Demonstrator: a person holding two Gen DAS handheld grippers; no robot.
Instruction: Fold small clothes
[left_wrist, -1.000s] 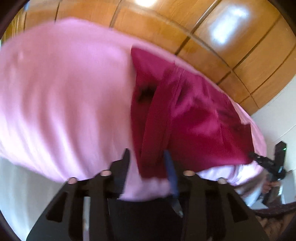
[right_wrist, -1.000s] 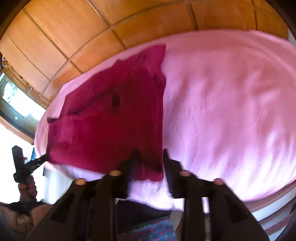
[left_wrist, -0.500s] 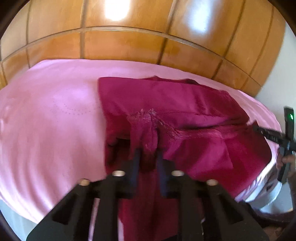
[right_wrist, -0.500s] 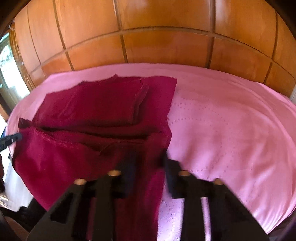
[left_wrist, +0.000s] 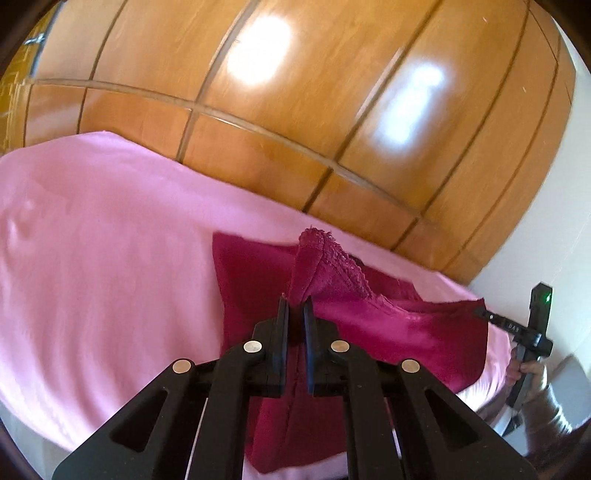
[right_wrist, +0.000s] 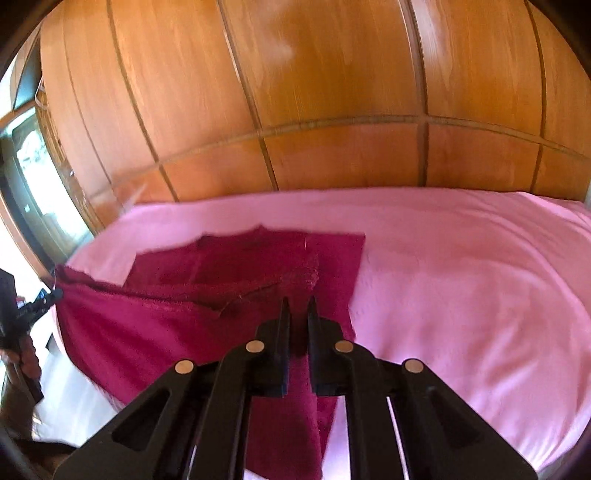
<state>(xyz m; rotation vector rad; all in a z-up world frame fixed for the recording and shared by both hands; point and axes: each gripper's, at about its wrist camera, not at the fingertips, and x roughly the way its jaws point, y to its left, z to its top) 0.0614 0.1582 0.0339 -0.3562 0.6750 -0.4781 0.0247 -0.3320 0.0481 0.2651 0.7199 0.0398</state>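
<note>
While both grippers are clamping the near edge of a dark red garment (left_wrist: 388, 332), the cloth is lying spread over a pink bedsheet (left_wrist: 103, 266) in front of a wall of orange-brown wooden panels (left_wrist: 295, 110). Going from left to right in the left wrist view, bare pink sheet is filling the left side; in the middle, the left gripper (left_wrist: 294, 308) is pinching a bunched, lace-trimmed corner of the garment between fingers pressed nearly together, and that corner is standing up above the rest of the cloth. At the far right, the right gripper (left_wrist: 513, 326) is gripping the garment's other near corner, with a hand (left_wrist: 528, 369) and a sleeve visible behind it. In the right wrist view, the right gripper (right_wrist: 298, 308) is likewise squeezing red fabric, its fingers almost together, while the far half of the garment is resting flat on the sheet. Judging by this, the first fold is under way: the near edge is being raised off the bed. The next move probably calls for carrying both corners evenly toward the far edge, keeping the cloth taut between them, then lowering and letting go together.
</note>
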